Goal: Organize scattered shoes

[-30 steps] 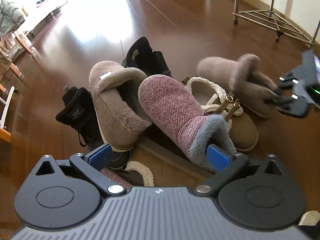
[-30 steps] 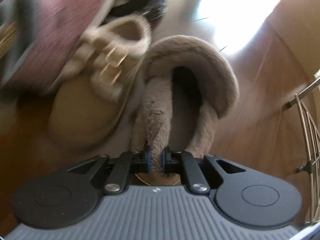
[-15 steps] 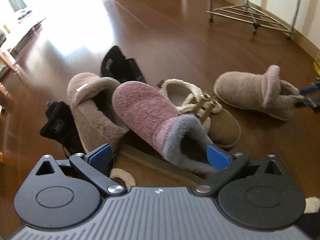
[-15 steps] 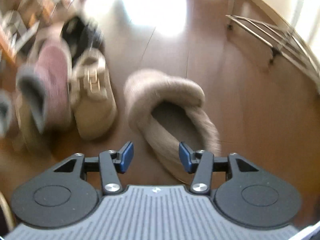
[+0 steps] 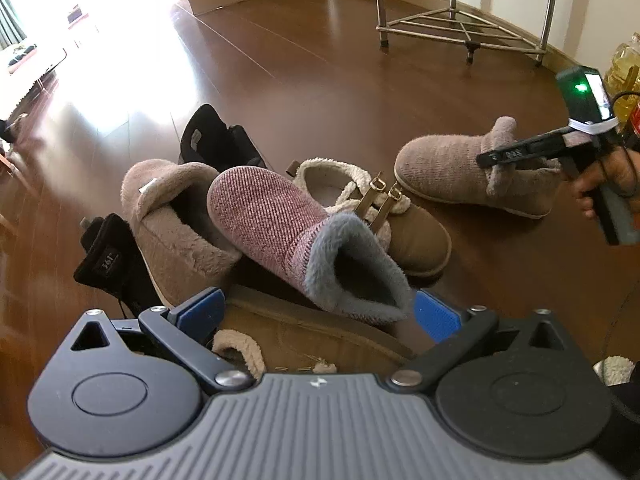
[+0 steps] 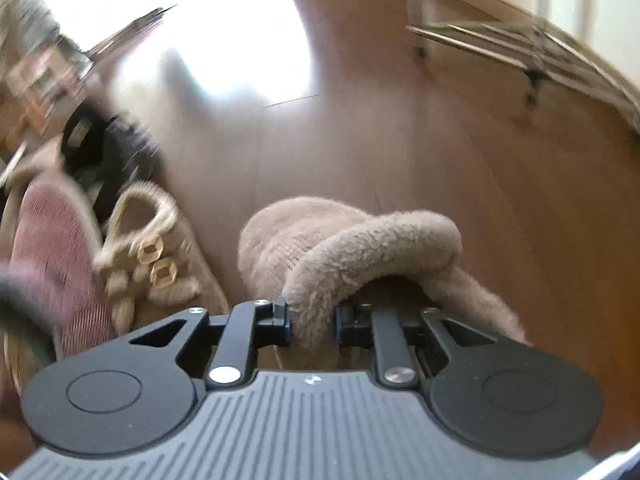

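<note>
Home interior, likely living room or entry: glossy brown wood-plank floor (image 5: 320, 80), white wall with pale baseboard (image 5: 500, 8), bare metal-tube rack (image 5: 460, 28) by the wall, pile of fuzzy indoor slippers (image 5: 272, 216), curtained bright window (image 5: 12, 20).

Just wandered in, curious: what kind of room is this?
Probably a home living area: a polished wooden floor, scattered slippers such as the pink slipper, and a metal rack against the wall.

The pink ribbed knit slipper boot (image 5: 272, 216) is lying atop the shoe pile. The taupe fleece-cuffed slipper boot (image 5: 472, 172) is sitting apart to its right, with the tan buckled fleece-lined shoe (image 5: 404, 228) lying between them.
</note>
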